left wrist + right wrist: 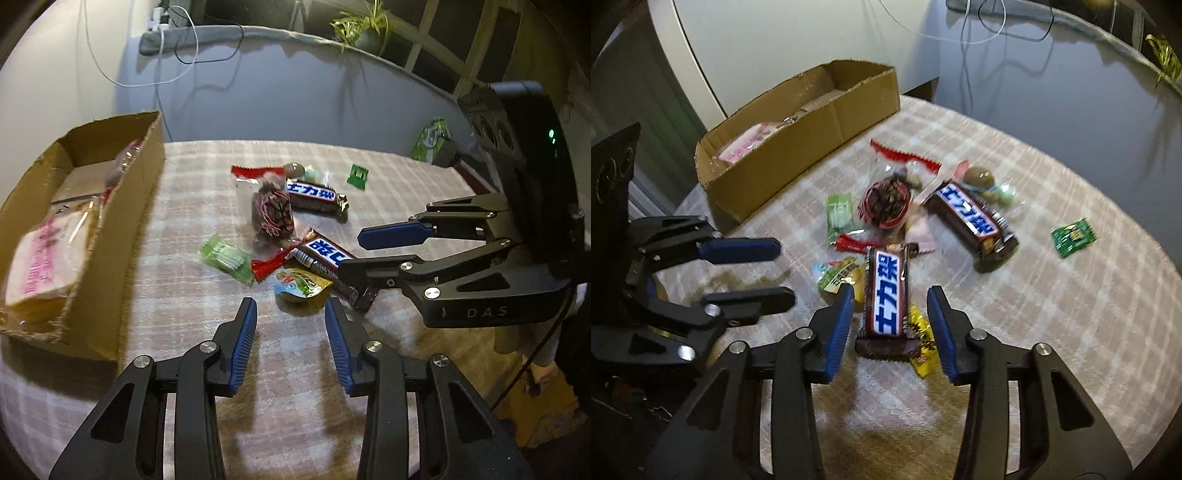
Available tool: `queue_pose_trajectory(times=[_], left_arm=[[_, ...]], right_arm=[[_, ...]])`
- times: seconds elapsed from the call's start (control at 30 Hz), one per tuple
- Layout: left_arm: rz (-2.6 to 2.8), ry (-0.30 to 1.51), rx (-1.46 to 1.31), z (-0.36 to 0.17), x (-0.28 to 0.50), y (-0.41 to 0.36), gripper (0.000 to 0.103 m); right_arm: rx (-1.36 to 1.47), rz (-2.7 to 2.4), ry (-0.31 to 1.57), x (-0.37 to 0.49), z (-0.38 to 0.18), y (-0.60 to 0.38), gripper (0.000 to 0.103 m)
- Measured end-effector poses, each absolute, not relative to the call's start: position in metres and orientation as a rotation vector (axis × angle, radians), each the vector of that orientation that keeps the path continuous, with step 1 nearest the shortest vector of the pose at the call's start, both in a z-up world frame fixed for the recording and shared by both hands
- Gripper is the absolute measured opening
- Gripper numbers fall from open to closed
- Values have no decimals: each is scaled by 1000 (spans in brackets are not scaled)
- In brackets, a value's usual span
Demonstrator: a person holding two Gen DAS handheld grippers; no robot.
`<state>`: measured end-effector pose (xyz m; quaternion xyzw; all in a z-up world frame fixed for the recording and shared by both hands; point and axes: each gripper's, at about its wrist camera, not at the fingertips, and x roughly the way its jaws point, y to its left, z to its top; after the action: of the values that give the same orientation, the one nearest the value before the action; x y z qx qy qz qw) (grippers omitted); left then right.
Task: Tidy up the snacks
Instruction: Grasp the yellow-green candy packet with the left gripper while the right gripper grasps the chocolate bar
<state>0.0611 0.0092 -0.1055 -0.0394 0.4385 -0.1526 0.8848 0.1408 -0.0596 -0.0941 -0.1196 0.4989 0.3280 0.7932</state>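
The near brown chocolate bar with a blue-and-white label (pixel 886 295) lies on the checked desk (pixel 1052 314), its long axis running away between the released jaws of the right gripper (pixel 891 295), while the left gripper (pixel 291 308), also released, hovers empty just left of it.

Yellow packet (pixel 923 347) half hidden under chocolate bar (pixel 886 291).

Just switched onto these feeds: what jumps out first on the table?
A loose heap of snacks mid-table, with two brown chocolate bars: the near chocolate bar lies between the right gripper's open jaws, the far chocolate bar beyond it. A cardboard box at the left already holds packets.
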Motion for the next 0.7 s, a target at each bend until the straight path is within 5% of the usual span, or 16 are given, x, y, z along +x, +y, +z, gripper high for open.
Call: queue_pose_trajectory(times=[0.7], left_arm=[[-319,944,43,-129,90,-11,34]], right_arm=[[-292,728,1130,156,-119,-52,34]])
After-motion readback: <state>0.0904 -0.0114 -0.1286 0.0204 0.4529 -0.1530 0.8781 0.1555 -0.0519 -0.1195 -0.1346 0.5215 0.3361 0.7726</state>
